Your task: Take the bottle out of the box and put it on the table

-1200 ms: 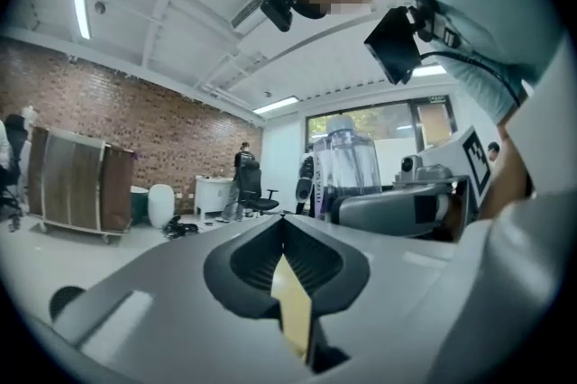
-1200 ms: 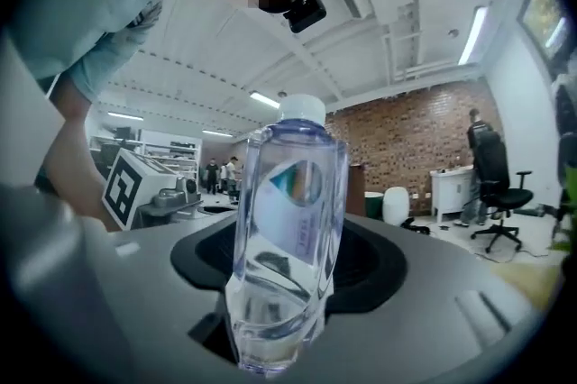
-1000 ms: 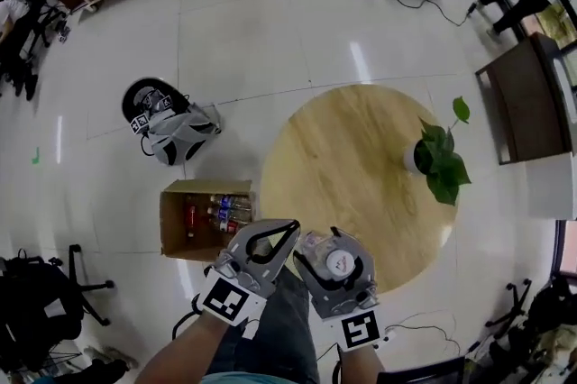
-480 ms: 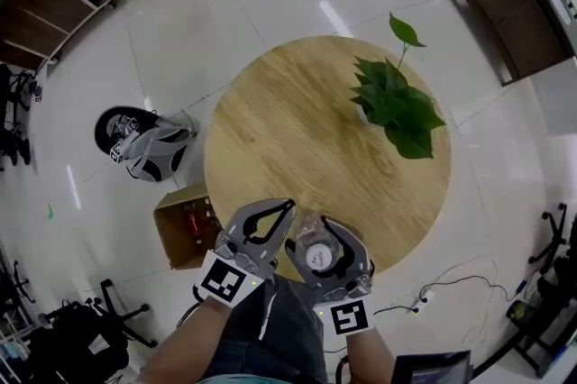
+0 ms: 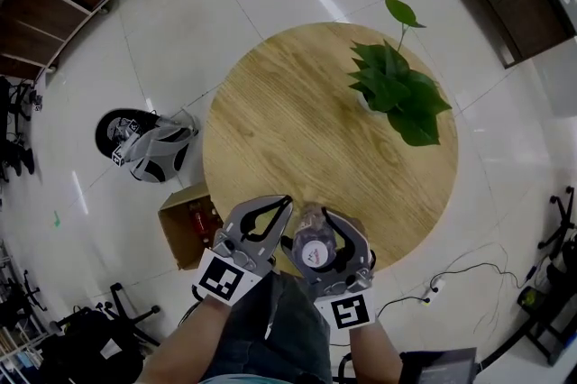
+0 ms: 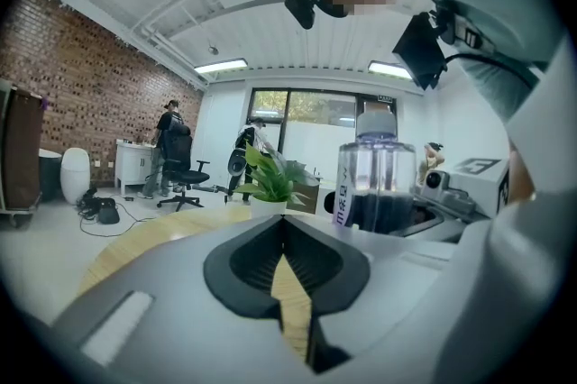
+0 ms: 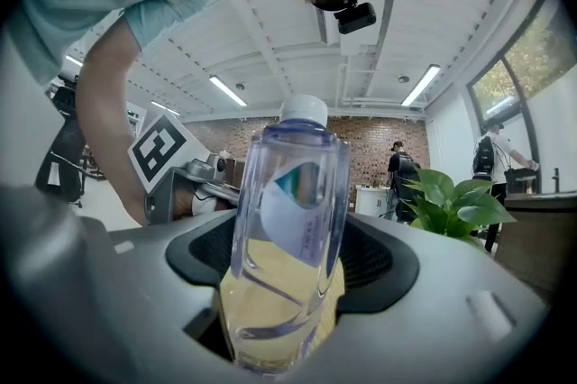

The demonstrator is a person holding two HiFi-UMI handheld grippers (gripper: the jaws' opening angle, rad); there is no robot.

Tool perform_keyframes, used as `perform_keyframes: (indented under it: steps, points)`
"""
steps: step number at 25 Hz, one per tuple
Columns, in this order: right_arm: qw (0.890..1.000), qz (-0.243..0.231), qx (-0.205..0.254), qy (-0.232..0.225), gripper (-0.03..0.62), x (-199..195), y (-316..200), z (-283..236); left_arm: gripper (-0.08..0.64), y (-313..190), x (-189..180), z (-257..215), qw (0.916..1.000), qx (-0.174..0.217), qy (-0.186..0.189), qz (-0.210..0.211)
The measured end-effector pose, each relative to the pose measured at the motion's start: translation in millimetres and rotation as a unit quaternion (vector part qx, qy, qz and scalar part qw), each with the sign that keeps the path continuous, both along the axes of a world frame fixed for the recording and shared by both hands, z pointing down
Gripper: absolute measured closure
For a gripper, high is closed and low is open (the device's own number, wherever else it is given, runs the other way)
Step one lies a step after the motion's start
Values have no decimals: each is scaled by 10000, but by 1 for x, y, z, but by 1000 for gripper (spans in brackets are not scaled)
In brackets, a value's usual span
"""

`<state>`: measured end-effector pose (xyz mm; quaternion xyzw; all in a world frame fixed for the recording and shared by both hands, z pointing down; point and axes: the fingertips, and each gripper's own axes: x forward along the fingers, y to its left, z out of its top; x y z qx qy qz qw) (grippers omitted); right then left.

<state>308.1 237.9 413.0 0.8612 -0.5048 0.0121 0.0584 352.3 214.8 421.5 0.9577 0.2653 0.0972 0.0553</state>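
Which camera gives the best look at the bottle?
The right gripper view: the bottle stands upright mid-frame between the jaws of the right gripper, which have just been opening. The head view shows only its cap and shoulders from above; the left gripper view shows it smaller, off to the right.

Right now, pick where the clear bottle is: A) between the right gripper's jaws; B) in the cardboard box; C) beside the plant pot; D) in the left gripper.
A: the bottle stands on the table between the jaws of the right gripper, which have just been opening.
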Motion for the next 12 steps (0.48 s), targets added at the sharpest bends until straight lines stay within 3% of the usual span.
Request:
perform_keyframes:
  steps: [5, 12]
  points:
    - [9994, -78, -337, 81, 256, -6, -3, 0, 549, -8, -7, -5, 10000, 24, 12, -3]
    - [9994, 151, -270, 126, 249, -4, -4, -18, 549, -18, -17, -17, 10000, -43, 29, -22]
